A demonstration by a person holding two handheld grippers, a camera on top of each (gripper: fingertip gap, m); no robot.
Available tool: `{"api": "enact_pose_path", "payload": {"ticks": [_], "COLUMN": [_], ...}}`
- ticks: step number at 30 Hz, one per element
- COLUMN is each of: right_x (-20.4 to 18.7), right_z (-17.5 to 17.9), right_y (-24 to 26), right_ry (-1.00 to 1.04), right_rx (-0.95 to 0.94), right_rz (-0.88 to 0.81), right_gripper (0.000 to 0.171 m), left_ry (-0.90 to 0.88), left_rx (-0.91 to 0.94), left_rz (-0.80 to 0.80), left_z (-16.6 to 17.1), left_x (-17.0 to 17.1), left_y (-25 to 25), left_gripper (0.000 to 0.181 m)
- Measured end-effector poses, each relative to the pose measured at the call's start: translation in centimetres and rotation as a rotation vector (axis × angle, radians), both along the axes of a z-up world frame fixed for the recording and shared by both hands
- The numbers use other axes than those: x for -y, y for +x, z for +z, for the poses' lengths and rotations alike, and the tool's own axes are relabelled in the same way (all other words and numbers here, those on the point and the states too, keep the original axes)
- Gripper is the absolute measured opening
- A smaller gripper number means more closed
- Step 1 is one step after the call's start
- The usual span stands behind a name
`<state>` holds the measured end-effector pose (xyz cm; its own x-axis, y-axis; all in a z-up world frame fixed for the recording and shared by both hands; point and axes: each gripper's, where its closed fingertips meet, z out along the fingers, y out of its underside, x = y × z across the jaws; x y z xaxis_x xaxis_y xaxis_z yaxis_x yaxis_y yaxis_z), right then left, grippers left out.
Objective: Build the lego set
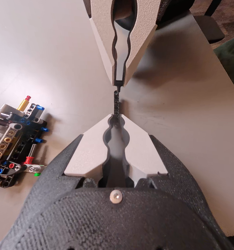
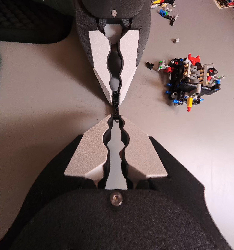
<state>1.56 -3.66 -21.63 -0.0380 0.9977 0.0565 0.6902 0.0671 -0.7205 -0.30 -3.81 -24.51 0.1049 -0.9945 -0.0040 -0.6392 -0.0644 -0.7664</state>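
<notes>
My left gripper (image 1: 116, 115) is shut on a black beam with holes (image 1: 116, 104), which sticks out forward above the table. My right gripper (image 1: 119, 84) comes in from the opposite side, shut on a small black pin (image 1: 118, 88) whose tip meets the beam's far end hole. In the right wrist view my right gripper (image 2: 115, 116) holds the pin (image 2: 116, 119) against the beam (image 2: 116, 106), which the left gripper (image 2: 115, 104) holds. The partly built model (image 1: 14, 140) lies to the left of the left gripper, on the table (image 1: 59, 54).
The model (image 2: 191, 81) shows to the right in the right wrist view, with a small black piece (image 2: 149, 65) beside it. A grey piece (image 2: 175, 40), a pile of loose parts (image 2: 163, 8) and a printed booklet (image 2: 227, 3) lie farther off. The table edge (image 1: 208, 44) is close. My hands' fingertips stand some 4 centimeters from each other. From the left gripper's tips to the small black piece (image 2: 149, 65) is close to 11 centimeters.
</notes>
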Motion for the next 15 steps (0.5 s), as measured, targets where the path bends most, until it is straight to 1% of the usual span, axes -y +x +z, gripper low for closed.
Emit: {"api": "enact_pose_path", "payload": {"ticks": [1,9,15], "right_x": [0.00,-0.26,-0.14], "right_z": [-0.11,-0.77,-0.96], "right_y": [-0.04,-0.43,-0.39], "right_ry": [-0.002,-0.010,0.020], "right_rx": [0.008,0.065,0.183], "right_rz": [0.003,0.008,0.046], "right_gripper": [0.006,0.006,0.006], "left_ry": [0.000,-0.009,-0.041], "left_rx": [0.000,0.002,0.000], "left_rz": [-0.001,0.013,0.025], "left_z": [0.00,-0.02,-0.02], "left_x": [0.04,0.07,0.16], "left_y": [0.02,0.12,0.29], "left_gripper": [0.006,0.006,0.007]}}
